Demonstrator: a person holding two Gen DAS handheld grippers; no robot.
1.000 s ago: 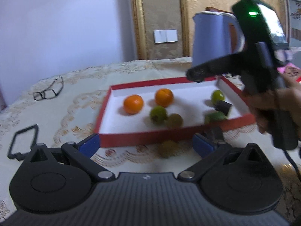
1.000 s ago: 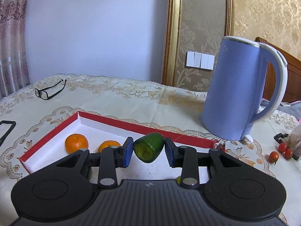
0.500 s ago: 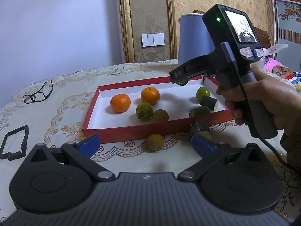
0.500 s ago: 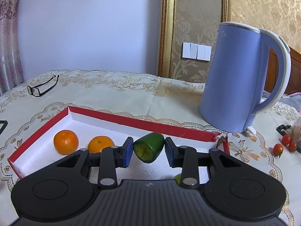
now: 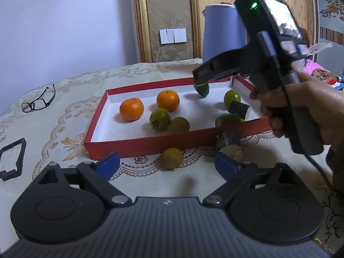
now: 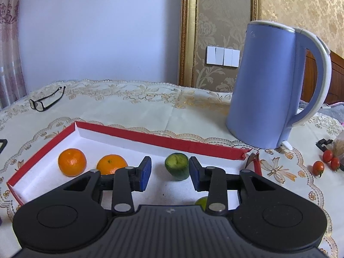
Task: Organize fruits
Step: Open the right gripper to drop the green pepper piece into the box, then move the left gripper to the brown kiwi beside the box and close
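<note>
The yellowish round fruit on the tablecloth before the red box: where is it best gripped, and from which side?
Grip the yellowish fruit across its middle, on its left and right flanks, coming from the near side: it is round, the red box wall stands close behind, its front is free.

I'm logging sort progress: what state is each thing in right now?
left gripper: open, jaws just been closing, gripping nothing
right gripper: open, pads clear of green fruit
green fruit: loose, in red box
red box: lidless, holding fruit
yellowish fruit: outside box, on tablecloth
kettle: lid shut
glasses: unfolded
</note>
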